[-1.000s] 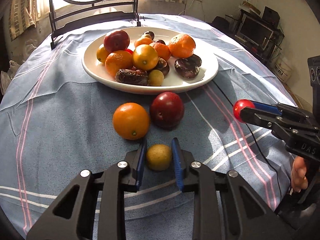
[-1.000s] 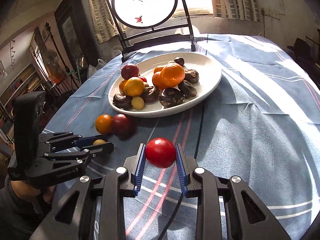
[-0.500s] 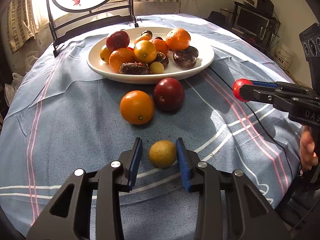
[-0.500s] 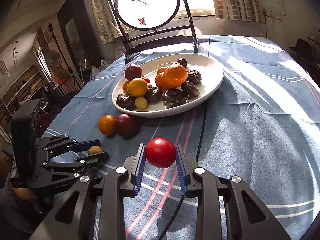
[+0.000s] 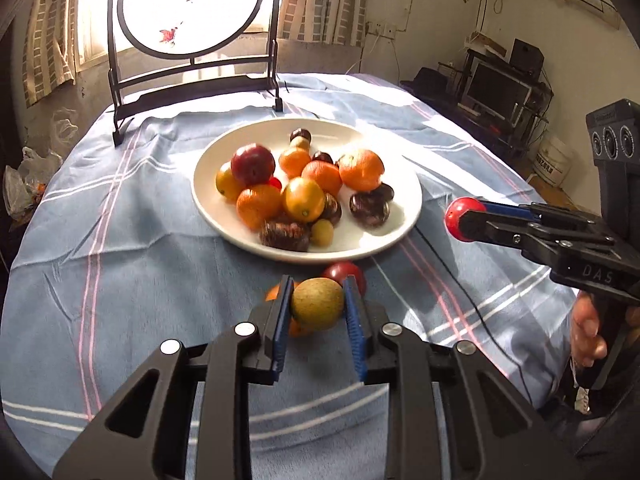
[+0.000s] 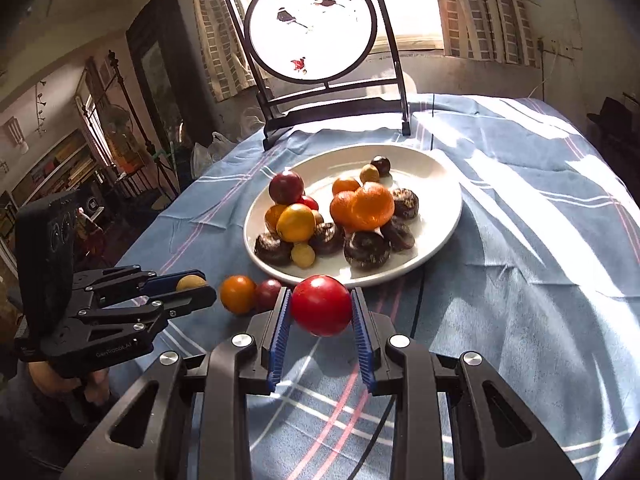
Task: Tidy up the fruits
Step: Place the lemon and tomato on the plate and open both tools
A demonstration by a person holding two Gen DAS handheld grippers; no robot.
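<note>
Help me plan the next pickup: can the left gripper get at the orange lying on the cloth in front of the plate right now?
Probably not yet. The left gripper is shut on a small yellow-green fruit, so it must drop that first; the orange itself lies uncovered beside a dark red fruit.

Strong daylight enters through the window (image 5: 192,4) behind the table, blowing out the round screen (image 6: 312,26) to near white; sun patches and hard shadows stripe the blue tablecloth (image 6: 520,240). Fisheye bending curves both views' edges, corners vignette black; the plate's fruit (image 5: 260,204) shows slight motion blur.
</note>
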